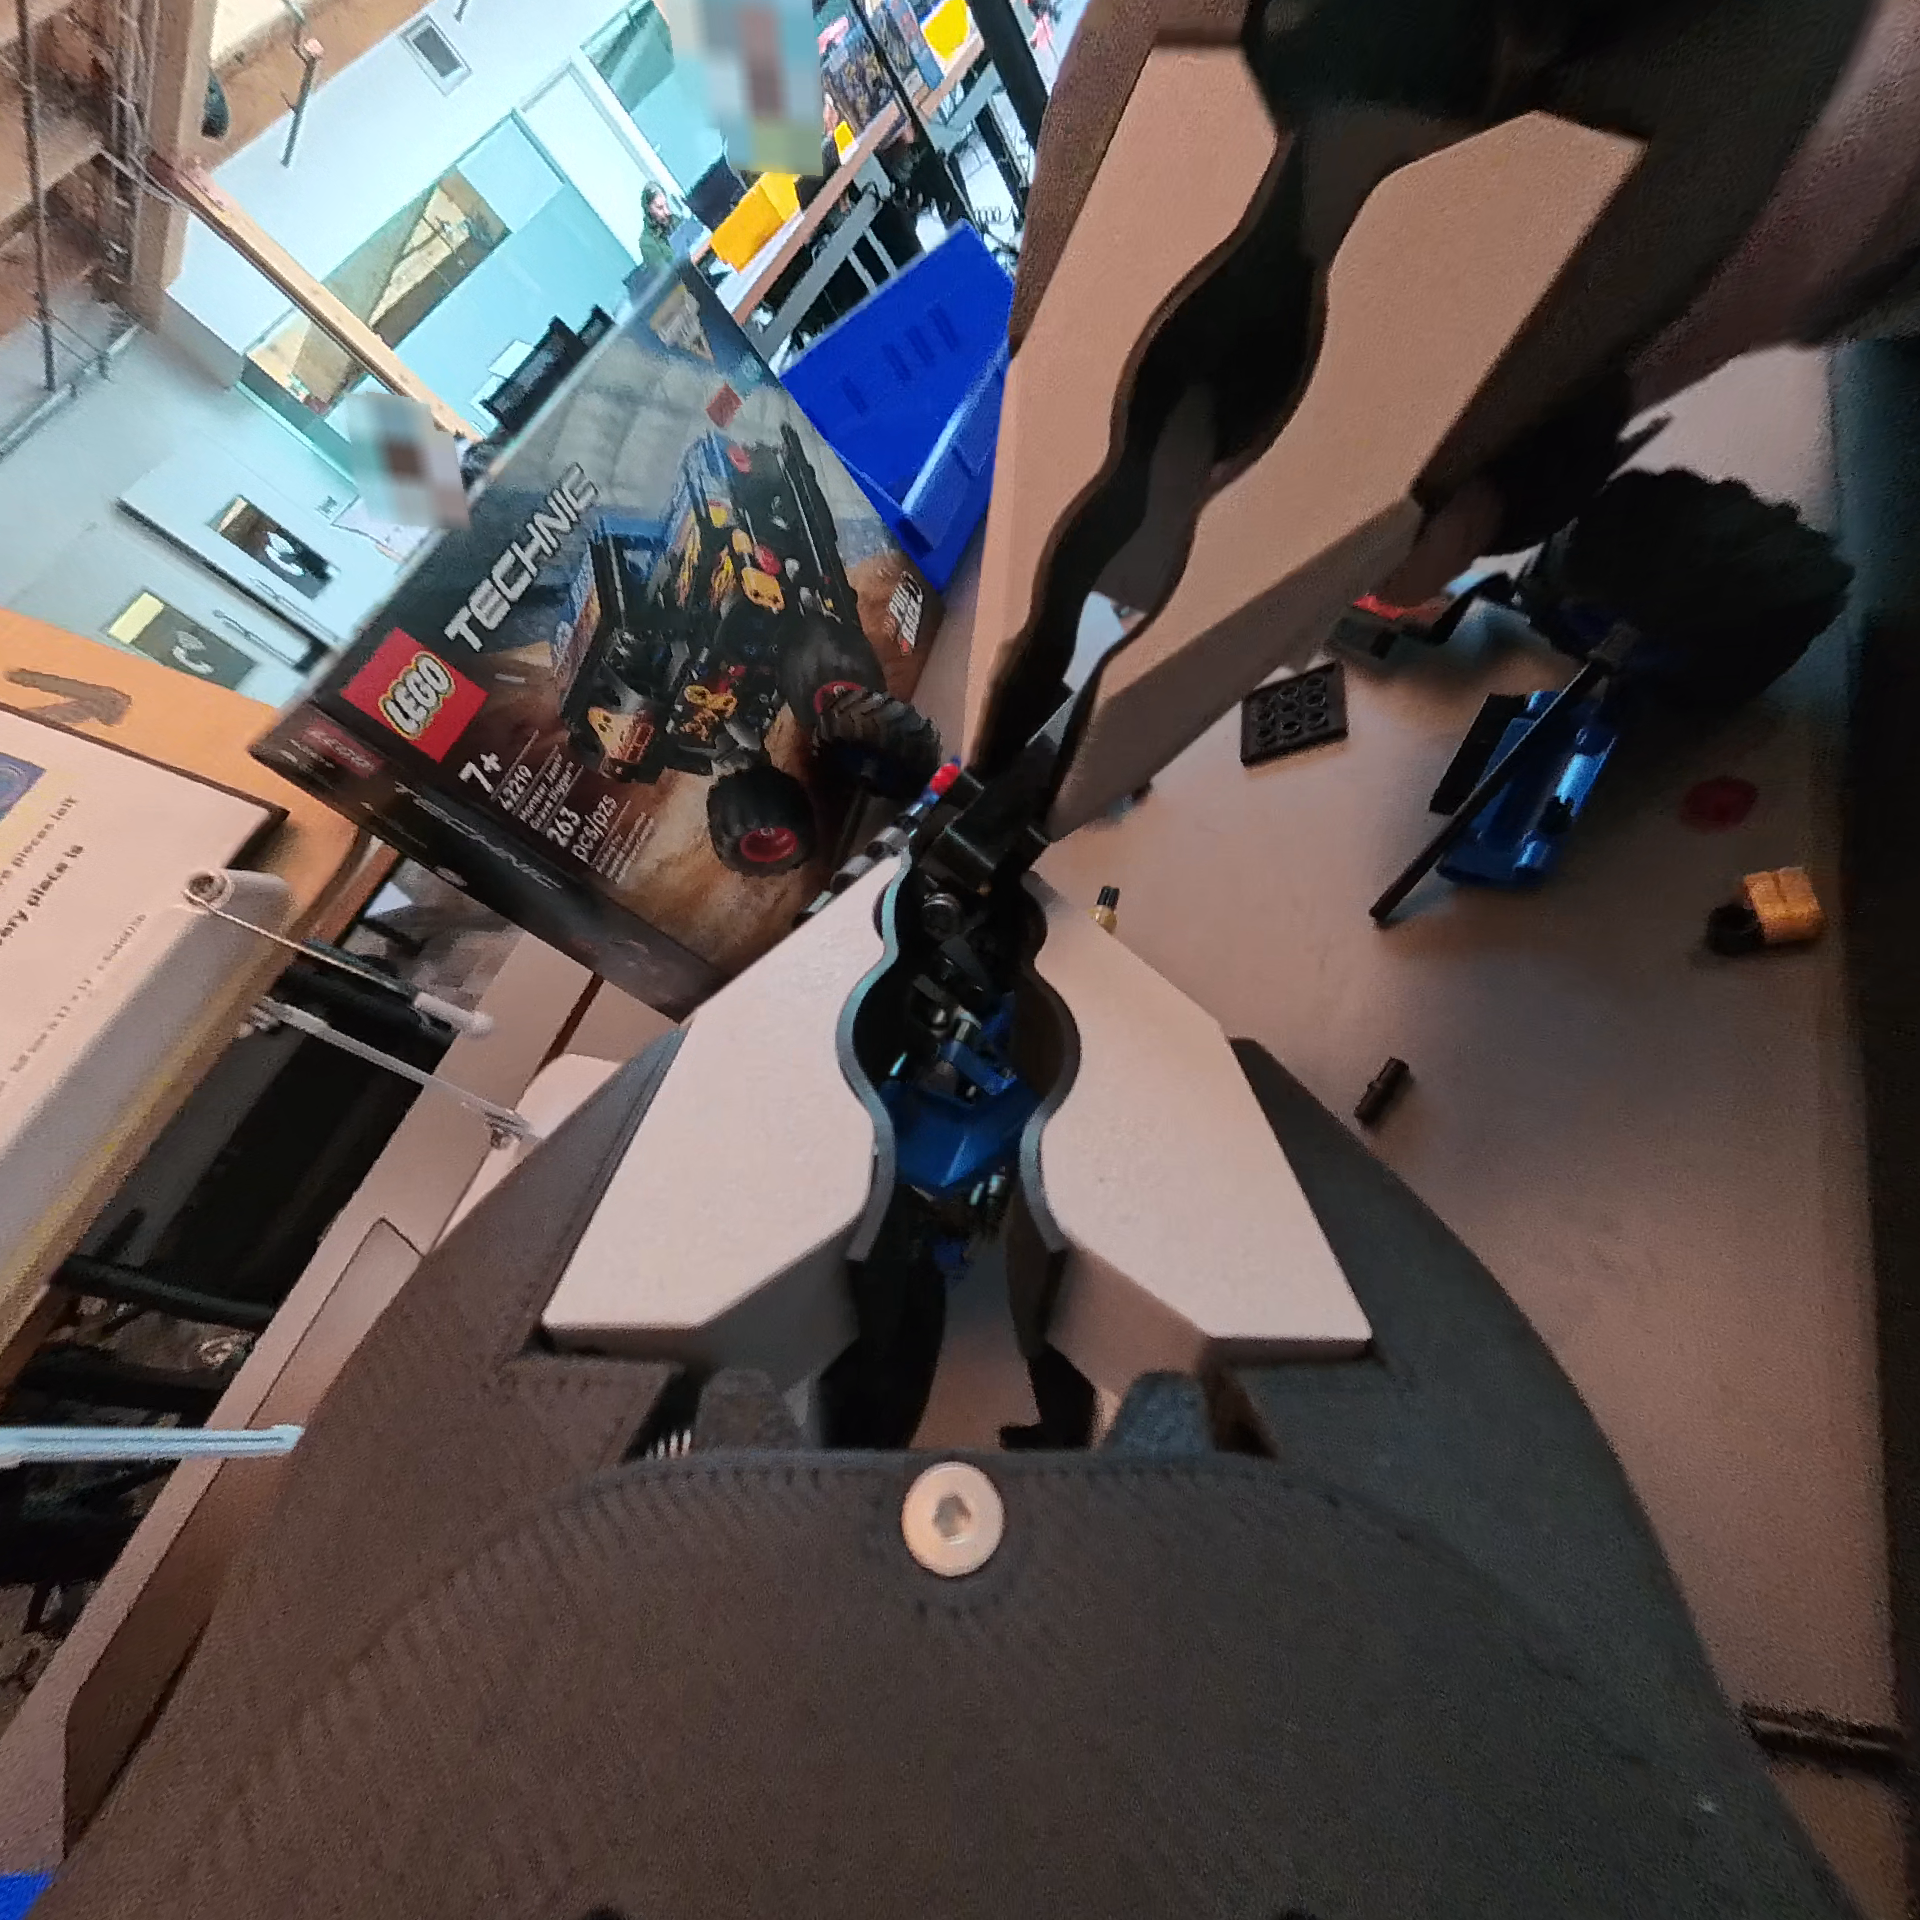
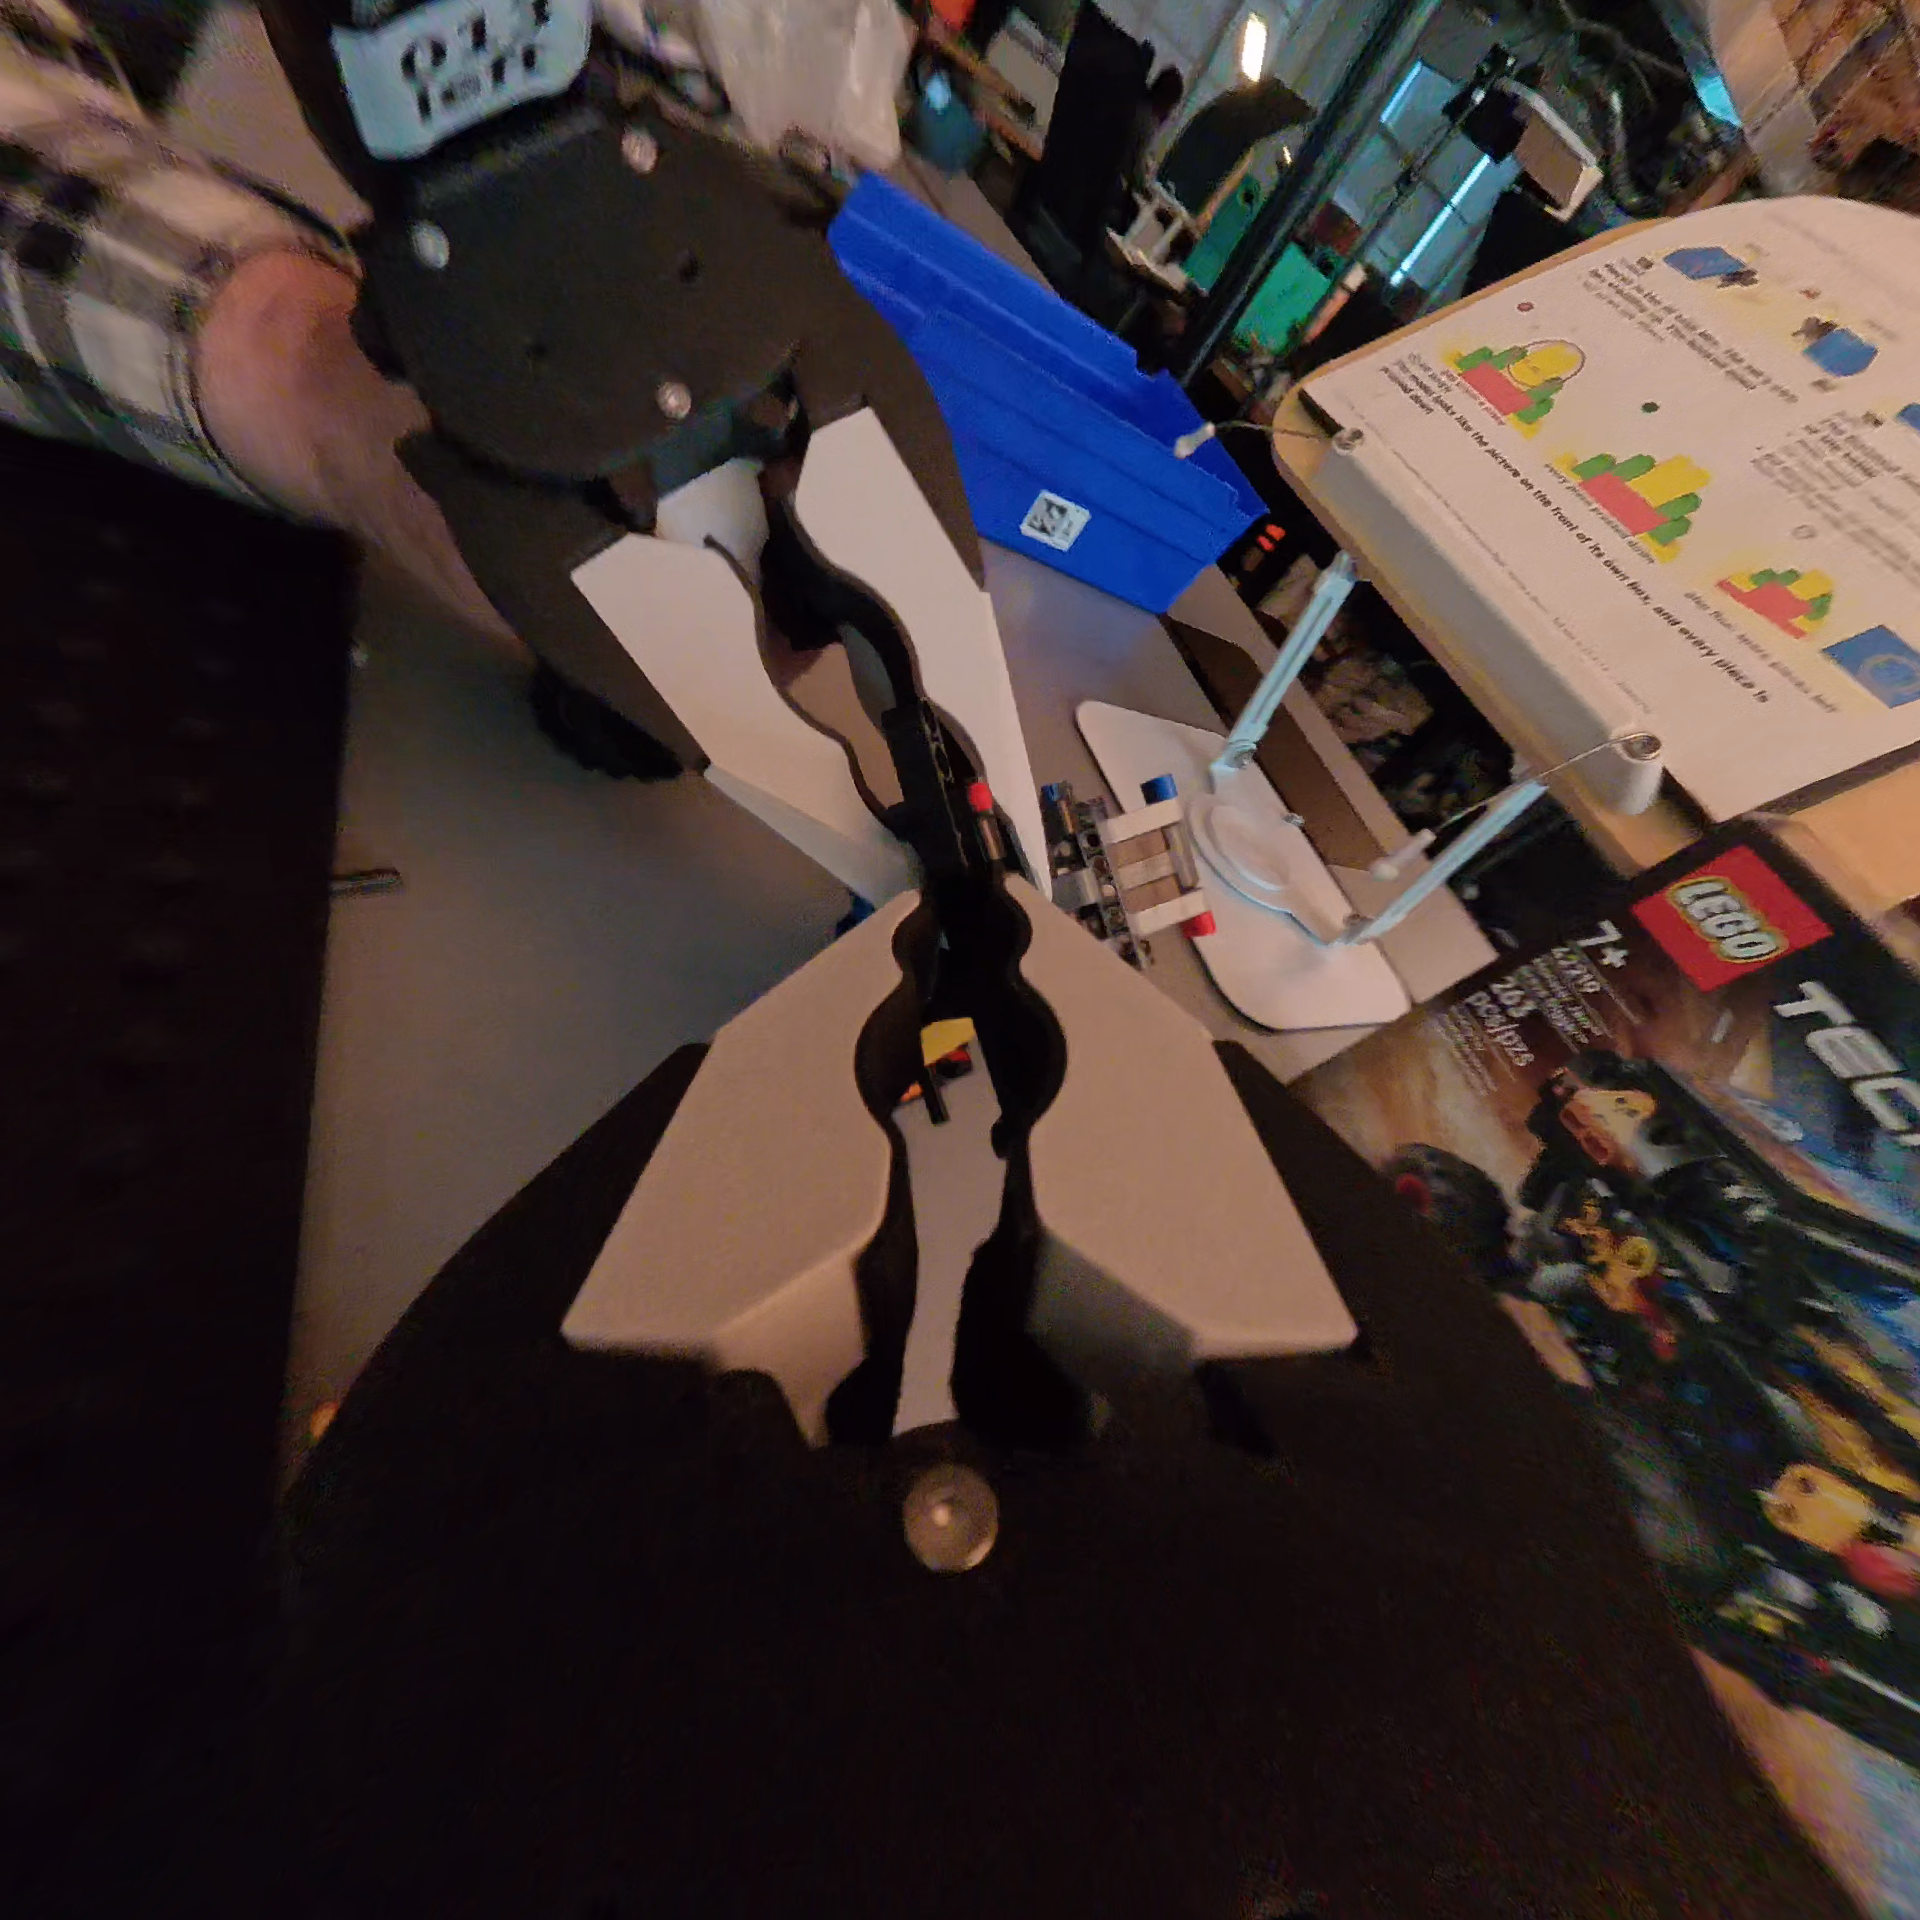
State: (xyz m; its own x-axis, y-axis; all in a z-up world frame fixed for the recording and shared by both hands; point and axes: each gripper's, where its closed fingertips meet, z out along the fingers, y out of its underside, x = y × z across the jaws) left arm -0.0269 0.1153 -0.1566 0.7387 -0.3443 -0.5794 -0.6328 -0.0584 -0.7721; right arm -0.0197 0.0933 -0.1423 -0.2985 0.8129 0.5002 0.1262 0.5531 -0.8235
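Both grippers' jaws, left gripper (image 1: 961, 904) and right gripper (image 2: 961, 914), pinch one brick assembly (image 1: 961, 1049).

Two claws meet tip to tip at frame centre above the table (image 1: 1558, 1195), sharing one toy-brick assembly (image 1: 961, 1049). In the left wrist view, a toy box (image 1: 623, 748) stands at left, a bin (image 1: 914, 395) behind it, and loose bricks (image 1: 1294, 712) lie at right.
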